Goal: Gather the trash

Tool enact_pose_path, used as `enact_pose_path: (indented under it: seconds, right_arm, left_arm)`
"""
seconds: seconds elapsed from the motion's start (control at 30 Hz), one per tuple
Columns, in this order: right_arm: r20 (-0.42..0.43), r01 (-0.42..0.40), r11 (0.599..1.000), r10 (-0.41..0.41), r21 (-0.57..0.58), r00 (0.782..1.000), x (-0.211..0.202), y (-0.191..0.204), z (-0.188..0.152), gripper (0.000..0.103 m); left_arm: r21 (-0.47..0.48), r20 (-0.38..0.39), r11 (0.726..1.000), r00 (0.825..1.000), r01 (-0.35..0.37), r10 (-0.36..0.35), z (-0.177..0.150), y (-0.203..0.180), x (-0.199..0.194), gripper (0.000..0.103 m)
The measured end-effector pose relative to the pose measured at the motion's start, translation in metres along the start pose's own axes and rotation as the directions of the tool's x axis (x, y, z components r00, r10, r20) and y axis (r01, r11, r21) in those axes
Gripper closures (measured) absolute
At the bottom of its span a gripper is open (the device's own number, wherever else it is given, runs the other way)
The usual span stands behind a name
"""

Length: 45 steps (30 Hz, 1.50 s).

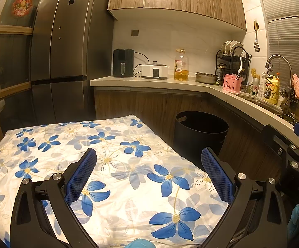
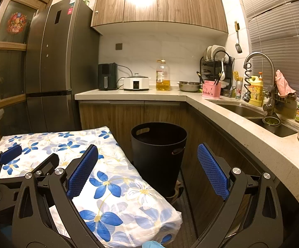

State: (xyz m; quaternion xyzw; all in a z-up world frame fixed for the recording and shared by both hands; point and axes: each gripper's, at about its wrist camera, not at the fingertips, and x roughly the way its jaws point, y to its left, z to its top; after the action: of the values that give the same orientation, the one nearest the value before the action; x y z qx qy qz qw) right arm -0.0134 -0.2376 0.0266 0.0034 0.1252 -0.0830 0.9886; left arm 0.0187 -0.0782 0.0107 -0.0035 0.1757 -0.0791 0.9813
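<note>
Hovering over the flowered table (image 1: 112, 161) beside the black bin (image 2: 158, 159), the left tool (image 1: 149, 165) and right tool (image 2: 147, 161) both gape, released and holding nothing. No trash shows anywhere on the table, so its weight, stiffness and best hold cannot be judged; the bin beside the table looks light, rigid, with a handle slot (image 2: 142, 131) at its rim.

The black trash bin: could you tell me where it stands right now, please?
The black trash bin stands on the floor, centre of the right wrist view, between the floral-covered table and the lower cabinets under the counter.
</note>
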Motion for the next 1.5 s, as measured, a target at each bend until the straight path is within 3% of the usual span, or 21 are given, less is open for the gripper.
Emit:
enact_pose_path:
  seconds: [1.5]
  right_arm:
    - [0.013,0.000,1.000,0.000,-0.001,1.000,-0.0020,0.0023,0.0057,0.007]
  left_arm:
    - [0.004,0.001,1.000,1.000,0.004,-0.004,0.0071,0.0028,-0.0020,0.006]
